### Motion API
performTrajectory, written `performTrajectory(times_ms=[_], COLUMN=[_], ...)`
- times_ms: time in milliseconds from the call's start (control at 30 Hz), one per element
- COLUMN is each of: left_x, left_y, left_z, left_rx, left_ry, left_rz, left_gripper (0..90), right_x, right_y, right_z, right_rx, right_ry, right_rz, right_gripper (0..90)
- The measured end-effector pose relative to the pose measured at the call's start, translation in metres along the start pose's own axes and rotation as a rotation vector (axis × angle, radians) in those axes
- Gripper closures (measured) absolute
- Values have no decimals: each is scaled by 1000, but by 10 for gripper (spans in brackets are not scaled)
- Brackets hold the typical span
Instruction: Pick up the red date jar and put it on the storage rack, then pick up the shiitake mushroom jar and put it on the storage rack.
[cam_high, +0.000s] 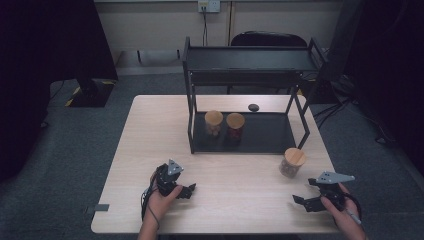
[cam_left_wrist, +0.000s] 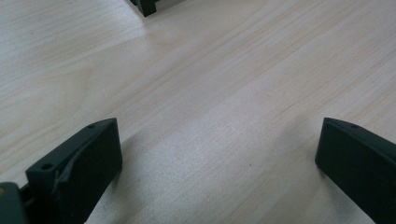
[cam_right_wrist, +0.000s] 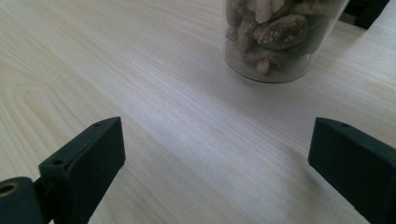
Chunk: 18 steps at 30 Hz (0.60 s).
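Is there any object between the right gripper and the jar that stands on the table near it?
Nothing visible: bare table lies between the open right gripper and the jar.

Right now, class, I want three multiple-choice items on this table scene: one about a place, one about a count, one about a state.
1. Where does the jar nearest the right hand-held gripper stand?
A. On the table, outside the rack
B. On the rack's top shelf
C. On the floor

2. How many wooden-lidded jars are in sight?
A. One
B. Three
C. Five

3. How do the right hand-held gripper's jaws stand?
A. Shut on a jar
B. Shut on nothing
C. Open, holding nothing

Answers:
1 A: the lone jar sits on the table by the black rack.
2 B: two jars stand on the rack's bottom shelf, plus one outside.
3 C: the jaws stand wide apart over bare wood.
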<state>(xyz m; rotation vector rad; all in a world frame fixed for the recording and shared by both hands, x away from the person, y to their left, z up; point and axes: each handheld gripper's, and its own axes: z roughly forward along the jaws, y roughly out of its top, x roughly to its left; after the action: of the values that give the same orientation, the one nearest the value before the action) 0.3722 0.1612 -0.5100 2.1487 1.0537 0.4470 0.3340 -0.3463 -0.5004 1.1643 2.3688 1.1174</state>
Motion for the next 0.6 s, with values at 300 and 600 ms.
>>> performTrajectory(times_ms=[300,600], left_x=[0,0], left_y=[0,0], left_z=[0,0], left_rx=[0,0], left_ry=[0,0], left_rz=[0,0], left_gripper=[1,1], right_x=[-3,-5], right_y=[0,4], right_z=[-1,-1], right_rx=[-5,-23], right_ry=[-12,-40], right_rz=[14,31], right_gripper=[26,24])
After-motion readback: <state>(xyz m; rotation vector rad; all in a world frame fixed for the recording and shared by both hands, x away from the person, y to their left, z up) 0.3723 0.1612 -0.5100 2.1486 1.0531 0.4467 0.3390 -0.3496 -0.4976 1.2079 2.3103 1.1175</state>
